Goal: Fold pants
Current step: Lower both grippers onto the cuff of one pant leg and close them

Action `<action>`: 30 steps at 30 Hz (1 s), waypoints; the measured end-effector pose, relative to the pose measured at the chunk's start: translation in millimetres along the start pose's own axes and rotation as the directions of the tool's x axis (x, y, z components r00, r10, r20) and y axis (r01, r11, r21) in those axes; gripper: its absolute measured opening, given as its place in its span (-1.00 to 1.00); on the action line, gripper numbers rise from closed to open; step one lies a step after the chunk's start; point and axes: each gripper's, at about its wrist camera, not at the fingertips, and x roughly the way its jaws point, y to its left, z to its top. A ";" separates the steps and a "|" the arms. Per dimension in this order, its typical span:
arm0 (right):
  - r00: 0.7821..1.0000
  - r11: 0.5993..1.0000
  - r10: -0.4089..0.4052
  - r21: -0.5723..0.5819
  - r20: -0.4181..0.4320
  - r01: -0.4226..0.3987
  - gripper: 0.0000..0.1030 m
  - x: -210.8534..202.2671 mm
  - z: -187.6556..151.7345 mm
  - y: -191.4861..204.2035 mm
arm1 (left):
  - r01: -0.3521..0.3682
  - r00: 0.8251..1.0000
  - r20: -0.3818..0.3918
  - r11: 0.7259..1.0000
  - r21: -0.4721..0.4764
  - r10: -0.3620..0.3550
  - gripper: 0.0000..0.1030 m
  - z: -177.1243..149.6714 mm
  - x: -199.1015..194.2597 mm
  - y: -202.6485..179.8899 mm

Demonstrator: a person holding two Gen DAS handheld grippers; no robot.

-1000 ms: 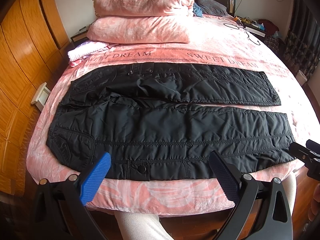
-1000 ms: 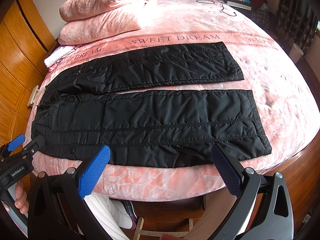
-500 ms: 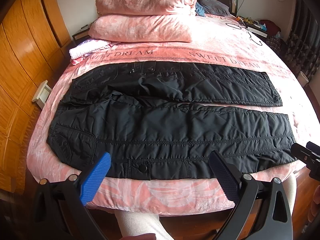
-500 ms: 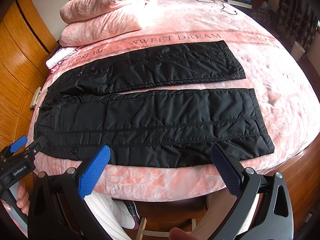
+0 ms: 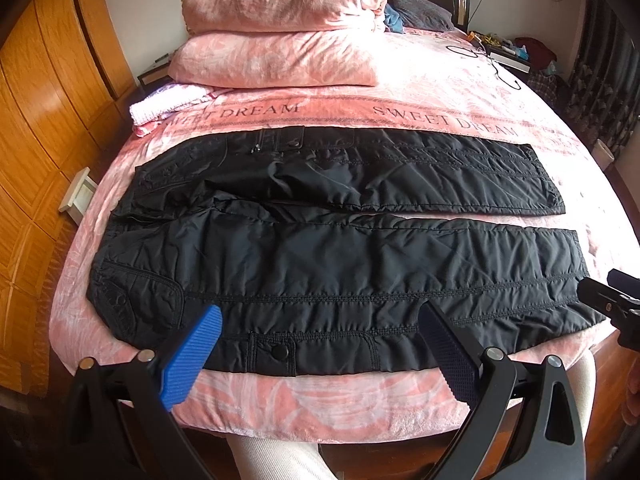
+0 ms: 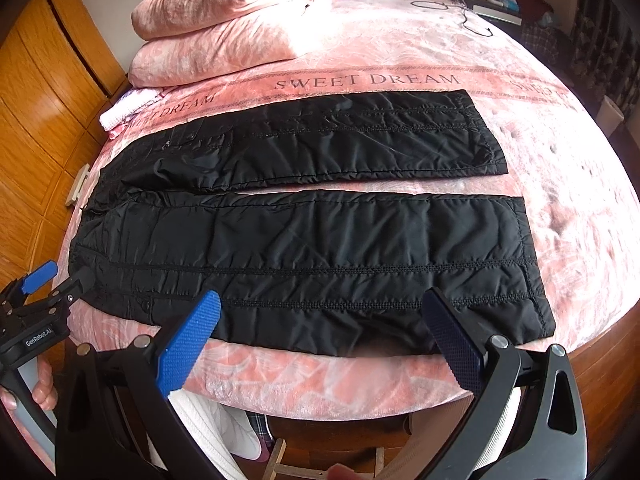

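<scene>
Pants [image 5: 332, 264] lay flat on the bed [image 5: 460, 92]; left gripper [image 5: 320, 352] and right gripper [image 6: 320, 332] hovered at its near edge, both spread wide, empty.

We see only the tip of the right gripper [image 5: 612, 300], cut by the left wrist view's edge. Nightstand clutter [image 6: 492, 0] too small to identify. Hand [image 6: 36, 392] on the left gripper [image 6: 48, 288] mostly hidden.

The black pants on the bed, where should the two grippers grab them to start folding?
Take the black pants by the near leg's outer edge: left gripper near the waist, right gripper near the cuff. Come from the bed's near side; that edge lies flat, closest, under both open grippers.
</scene>
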 end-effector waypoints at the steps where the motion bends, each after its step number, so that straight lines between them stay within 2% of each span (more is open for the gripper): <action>1: 1.000 1.000 0.006 -0.019 -0.013 -0.007 0.96 5.8 5.2 -2.0 | 0.021 1.000 -0.014 1.000 0.004 -0.021 0.93 3.4 6.3 -0.3; 4: 0.996 0.995 0.052 -0.080 -0.077 -0.058 0.96 28.3 30.6 -14.0 | 0.118 0.987 -0.112 0.993 0.016 -0.116 0.93 19.2 36.4 -0.1; 7: 0.988 0.991 0.098 -0.075 -0.115 -0.107 0.96 54.9 70.5 -43.0 | 0.185 0.967 -0.172 0.982 -0.028 -0.187 0.93 46.1 73.2 6.0; 8: 0.988 0.993 0.087 -0.065 -0.125 -0.096 0.96 65.5 85.8 -56.7 | 0.202 0.962 -0.180 0.978 -0.048 -0.208 0.93 56.6 86.0 9.0; 11: 0.987 0.999 0.038 -0.020 -0.155 -0.041 0.96 105.2 134.5 -107.4 | 0.268 0.954 -0.117 0.961 -0.066 -0.274 0.93 94.3 120.6 15.5; 13: 0.981 0.999 0.034 0.002 -0.191 -0.034 0.96 135.6 163.7 -141.3 | 0.260 0.953 -0.143 0.963 -0.077 -0.269 0.93 121.7 150.8 16.1; 16: 0.975 0.998 -0.041 0.043 -0.217 0.051 0.95 173.5 198.0 -191.5 | 0.217 0.939 -0.258 0.973 -0.075 -0.229 0.93 163.4 199.8 9.1; 19: 0.974 0.989 -0.054 0.121 -0.218 0.082 0.95 195.9 222.4 -237.3 | 0.189 0.951 -0.246 0.982 -0.005 -0.185 0.92 195.8 231.1 -10.0; 21: 0.974 0.984 -0.060 0.153 -0.219 0.095 0.95 208.2 231.9 -260.0 | 0.235 0.945 -0.242 0.972 0.029 -0.221 0.91 210.4 247.2 -26.5; 23: 0.973 0.982 -0.033 0.171 -0.230 0.074 0.95 221.1 235.9 -273.2 | 0.299 0.926 -0.249 0.954 0.027 -0.283 0.84 220.9 262.1 -42.0; 25: 0.970 0.985 0.039 0.171 -0.240 0.003 0.95 232.5 237.6 -277.5 | 0.340 0.911 -0.258 0.940 0.024 -0.322 0.66 227.9 275.8 -58.0; 26: 0.970 0.987 0.054 0.160 -0.239 -0.016 0.95 235.9 238.1 -275.9 | 0.356 0.904 -0.263 0.934 0.026 -0.337 0.63 229.6 280.3 -65.4; 27: 0.971 0.990 0.043 0.140 -0.236 -0.010 0.95 239.0 239.2 -272.9 | 0.370 0.899 -0.265 0.929 0.034 -0.348 0.63 232.3 285.7 -74.7; 29: 0.974 0.996 0.005 0.093 -0.227 0.017 0.95 244.1 239.2 -265.9 | 0.381 0.899 -0.259 0.922 0.063 -0.354 0.44 236.1 293.6 -91.5; 30: 0.976 0.997 -0.017 0.070 -0.217 0.033 0.89 247.0 240.6 -262.1 | 0.379 0.902 -0.254 0.921 0.083 -0.349 0.21 237.4 296.5 -100.1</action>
